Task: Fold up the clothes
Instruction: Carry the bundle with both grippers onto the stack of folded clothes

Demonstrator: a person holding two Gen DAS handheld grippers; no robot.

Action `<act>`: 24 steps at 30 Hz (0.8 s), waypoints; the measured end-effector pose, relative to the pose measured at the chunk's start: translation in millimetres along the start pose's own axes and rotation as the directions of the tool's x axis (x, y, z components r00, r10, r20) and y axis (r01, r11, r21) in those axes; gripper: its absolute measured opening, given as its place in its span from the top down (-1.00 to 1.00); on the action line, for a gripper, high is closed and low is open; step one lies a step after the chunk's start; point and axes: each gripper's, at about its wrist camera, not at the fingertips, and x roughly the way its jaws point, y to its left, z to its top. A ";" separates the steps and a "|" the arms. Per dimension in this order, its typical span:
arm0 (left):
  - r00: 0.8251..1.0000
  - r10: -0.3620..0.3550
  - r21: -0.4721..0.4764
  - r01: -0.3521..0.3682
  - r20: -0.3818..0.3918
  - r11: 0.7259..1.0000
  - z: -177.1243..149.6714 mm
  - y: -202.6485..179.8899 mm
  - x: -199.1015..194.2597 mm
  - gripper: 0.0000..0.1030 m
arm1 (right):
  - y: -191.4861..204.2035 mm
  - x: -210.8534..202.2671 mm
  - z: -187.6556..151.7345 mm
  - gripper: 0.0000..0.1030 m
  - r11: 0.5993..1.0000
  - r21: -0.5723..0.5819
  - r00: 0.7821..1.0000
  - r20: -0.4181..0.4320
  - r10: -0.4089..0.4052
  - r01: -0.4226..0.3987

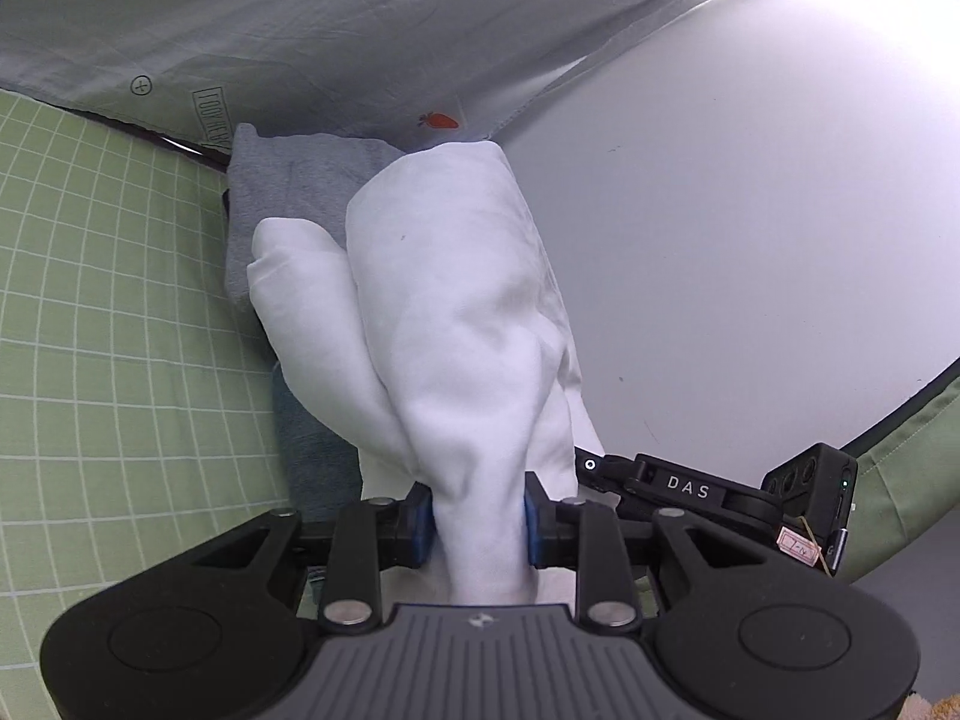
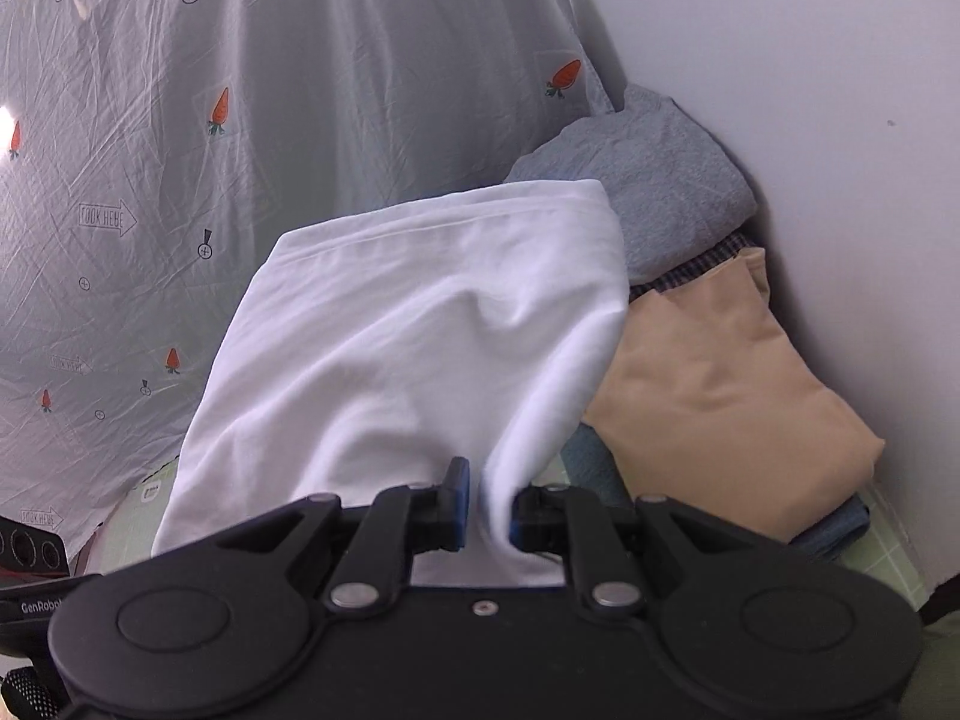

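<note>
Left wrist view: our left claw point(image 1: 477, 525) was clamped on a bunched neck of the white garment point(image 1: 444, 312), blue pads pinching it from both sides. The cloth hung fwd from the jaws in soft rolls, so we judged it light, limp, not slippery and prone to sag wherever unsupported; best taken at an edge or corner w/ a full pinch, as here. It draped over a grey folded piece point(image 1: 288, 180) near the far edge of the green grid mat point(image 1: 108, 312), beside the white wall point(image 1: 750, 210). What lay under the white cloth was hidden; the right claw point(image 1: 594, 468) showed only as a black part behind it.

Right wrist view: our right claw point(image 2: 486, 510) was closed on another gathered bit of the same white garment point(image 2: 420, 324), which spread wide ahead. Beside it sat a stack, grey piece point(image 2: 648, 180) and tan piece point(image 2: 720, 372) on top; lower layers were mostly covered, so we couldn't tell how many. The carrot-print sheet point(image 2: 210, 150) filled the back.
</note>
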 end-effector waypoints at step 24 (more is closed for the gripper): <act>0.906 0.422 0.119 -0.417 -0.021 0.901 23.5 42.2 194.8 -0.46 | -76.7 125.1 9.5 -0.96 0.936 -0.179 0.953 0.083 -0.293 0.303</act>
